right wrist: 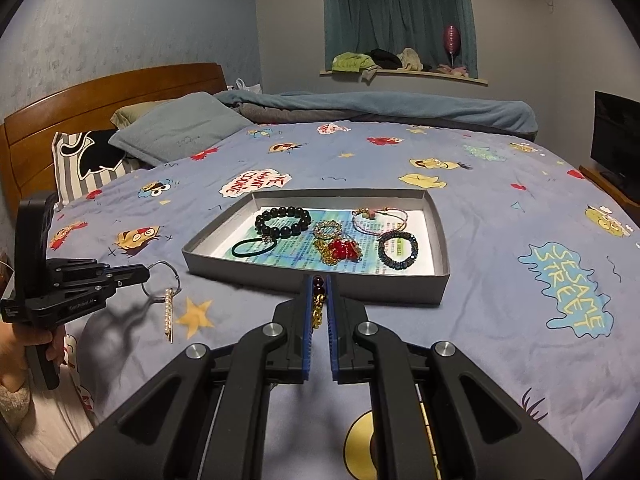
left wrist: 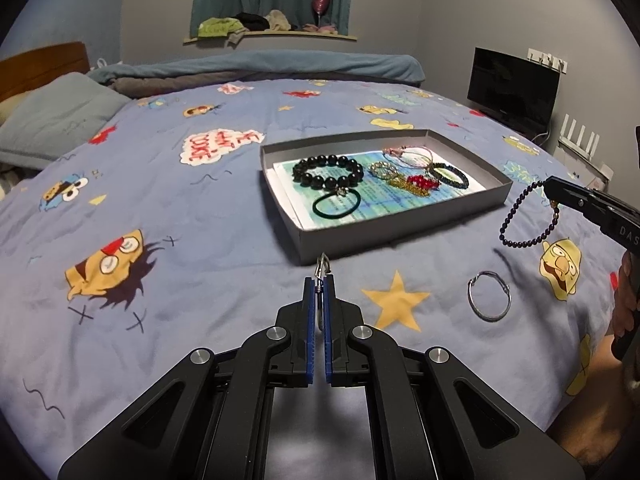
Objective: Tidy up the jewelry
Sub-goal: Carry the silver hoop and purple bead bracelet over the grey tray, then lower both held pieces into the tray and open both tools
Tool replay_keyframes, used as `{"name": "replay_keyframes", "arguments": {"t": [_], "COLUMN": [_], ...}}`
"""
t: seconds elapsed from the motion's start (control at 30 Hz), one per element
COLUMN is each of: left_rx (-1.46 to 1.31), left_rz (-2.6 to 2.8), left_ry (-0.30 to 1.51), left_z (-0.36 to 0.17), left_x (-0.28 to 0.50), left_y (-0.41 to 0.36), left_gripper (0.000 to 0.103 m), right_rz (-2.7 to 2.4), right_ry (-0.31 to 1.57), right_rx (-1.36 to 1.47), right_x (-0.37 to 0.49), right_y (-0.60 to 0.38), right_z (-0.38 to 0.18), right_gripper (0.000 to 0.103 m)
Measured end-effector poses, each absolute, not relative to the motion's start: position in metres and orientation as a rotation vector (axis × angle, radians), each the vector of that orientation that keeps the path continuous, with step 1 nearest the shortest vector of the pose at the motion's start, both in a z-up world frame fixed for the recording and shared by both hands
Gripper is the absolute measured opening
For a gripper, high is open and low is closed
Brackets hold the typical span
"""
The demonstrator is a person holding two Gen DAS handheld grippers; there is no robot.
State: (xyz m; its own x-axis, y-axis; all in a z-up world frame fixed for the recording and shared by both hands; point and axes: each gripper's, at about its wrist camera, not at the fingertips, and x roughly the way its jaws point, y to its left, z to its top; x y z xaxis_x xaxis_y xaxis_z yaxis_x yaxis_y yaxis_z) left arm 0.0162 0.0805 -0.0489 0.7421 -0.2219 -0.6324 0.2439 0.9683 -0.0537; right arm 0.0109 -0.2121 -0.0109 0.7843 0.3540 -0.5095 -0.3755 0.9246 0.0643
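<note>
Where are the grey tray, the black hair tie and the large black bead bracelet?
grey tray (right wrist: 320,278), right wrist view, near wall.
black hair tie (right wrist: 256,249), right wrist view, its loop.
large black bead bracelet (left wrist: 320,182), left wrist view, front beads.

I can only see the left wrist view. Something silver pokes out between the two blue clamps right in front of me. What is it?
Observer: It is a silver ring, pinched in the left gripper. A gold bar studded with pearls dangles from it.
Operator: And the beaded bracelet hanging from the other clamp, is it dark beads all round?
Observer: No. It carries a gold charm, which is clamped in the right gripper.
</note>
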Motion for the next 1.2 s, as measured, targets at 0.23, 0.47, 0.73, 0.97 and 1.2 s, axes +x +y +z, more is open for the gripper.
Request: {"name": "replay_keyframes", "arguments": {"t": [0.23, 0.47, 0.73, 0.97, 1.2], "left_rx": [0.022, 0.033, 0.027, -0.007, -0.048], "left_rz": [-0.255, -0.256, -0.309, -0.418, -0.499], "left_ry": [0.658, 0.620, 0.606, 0.665, 0.772], "left_z": [-0.036, -0.015, 0.007, -0.011, -0.048], "left_x": [0.019, 0.026, 0.060, 0.101, 0.134], "left_y": [0.083, 0.078, 0.053, 0.021, 0.002], "left_gripper": [0.004, 0.004, 0.004, 0.004, 0.004], "right_rz": [0.393, 0.389, 0.361, 0.353, 0.339], "right_ry": [0.528, 0.517, 0.493, 0.542, 0.629], "right_rx": [-0.028, -0.036, -0.067, -0.079, -0.041], "right_x": [0.015, 0.028, 0.065, 0.098, 0.118], "right_y": [-0.214, -0.210, -0.196, -0.188, -0.205], "right_z": [0.000, 0.013, 0.028, 0.006, -0.020], "right_gripper": [0.007, 0.007, 0.007, 0.007, 0.007]}}
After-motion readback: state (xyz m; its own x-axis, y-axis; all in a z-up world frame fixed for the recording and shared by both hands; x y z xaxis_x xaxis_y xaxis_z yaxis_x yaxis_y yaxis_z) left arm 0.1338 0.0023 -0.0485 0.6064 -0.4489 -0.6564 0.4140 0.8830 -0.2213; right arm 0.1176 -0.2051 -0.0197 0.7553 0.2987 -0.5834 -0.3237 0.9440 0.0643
